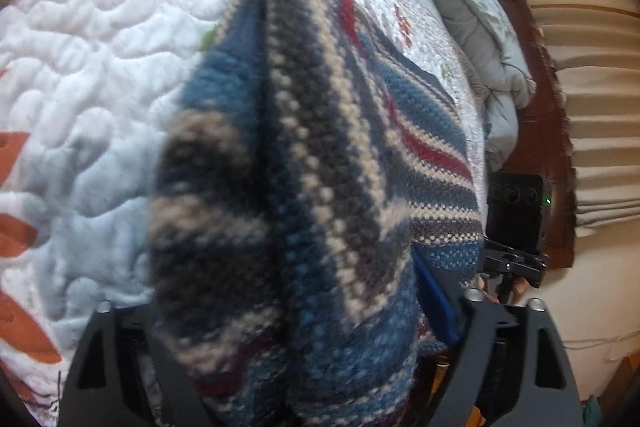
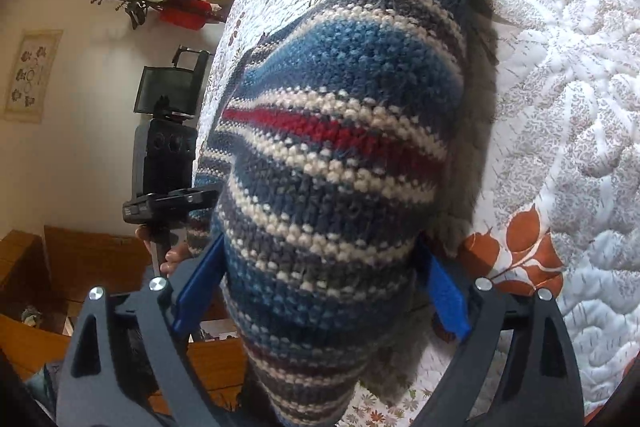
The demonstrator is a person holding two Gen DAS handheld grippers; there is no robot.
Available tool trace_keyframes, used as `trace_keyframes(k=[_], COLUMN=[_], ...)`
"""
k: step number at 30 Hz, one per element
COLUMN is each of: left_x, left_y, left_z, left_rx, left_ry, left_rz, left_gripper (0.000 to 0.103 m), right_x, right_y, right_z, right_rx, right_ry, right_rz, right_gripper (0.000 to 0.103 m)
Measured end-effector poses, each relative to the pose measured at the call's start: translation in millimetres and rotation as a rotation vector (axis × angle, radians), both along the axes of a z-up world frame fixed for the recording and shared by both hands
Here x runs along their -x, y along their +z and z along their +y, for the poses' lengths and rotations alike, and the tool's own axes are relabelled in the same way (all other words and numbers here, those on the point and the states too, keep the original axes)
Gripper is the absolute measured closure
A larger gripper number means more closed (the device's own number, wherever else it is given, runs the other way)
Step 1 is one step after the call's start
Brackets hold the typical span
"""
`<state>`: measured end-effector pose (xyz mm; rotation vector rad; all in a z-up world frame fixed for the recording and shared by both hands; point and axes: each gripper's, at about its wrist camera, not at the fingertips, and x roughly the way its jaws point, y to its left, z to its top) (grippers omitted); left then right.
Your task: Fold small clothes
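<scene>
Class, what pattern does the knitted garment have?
Blue, grey, cream and red stripes on the knitted garment; clearest in right wrist view.

Soft daylight, pretty even, no harsh glare. The striped knit (image 1: 304, 187) goes blurry close to the left wrist lens; the right wrist view looks sharper, with its shadow on the quilt (image 2: 560, 87). Heavy fisheye bending, dark corners.

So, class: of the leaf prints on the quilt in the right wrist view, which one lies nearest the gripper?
The orange leaf sprig, just beside the right gripper and its right jaw. The other leaf prints are pale grey or small and sit farther up the quilt.
</scene>
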<state>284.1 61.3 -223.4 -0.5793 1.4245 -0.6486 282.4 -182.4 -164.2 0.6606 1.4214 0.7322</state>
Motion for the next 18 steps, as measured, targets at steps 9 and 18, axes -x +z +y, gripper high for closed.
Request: trace_keyframes(k=[9,18], left_x=[14,21], left_y=[21,42], left_z=[-11,-33], left_rx=[-0.172,-0.177], left_ry=[0.009,0.001], left_rz=[-0.081,-0.114], left_gripper=[0.046,0.051], right_x=[9,15], right_y=[17,42], right_z=[5,-8], right_rx=[0.124,0.149], right_ry=[0.030,0.018], right_rz=[-0.079,-0.128], right_gripper=[0.047,0.053])
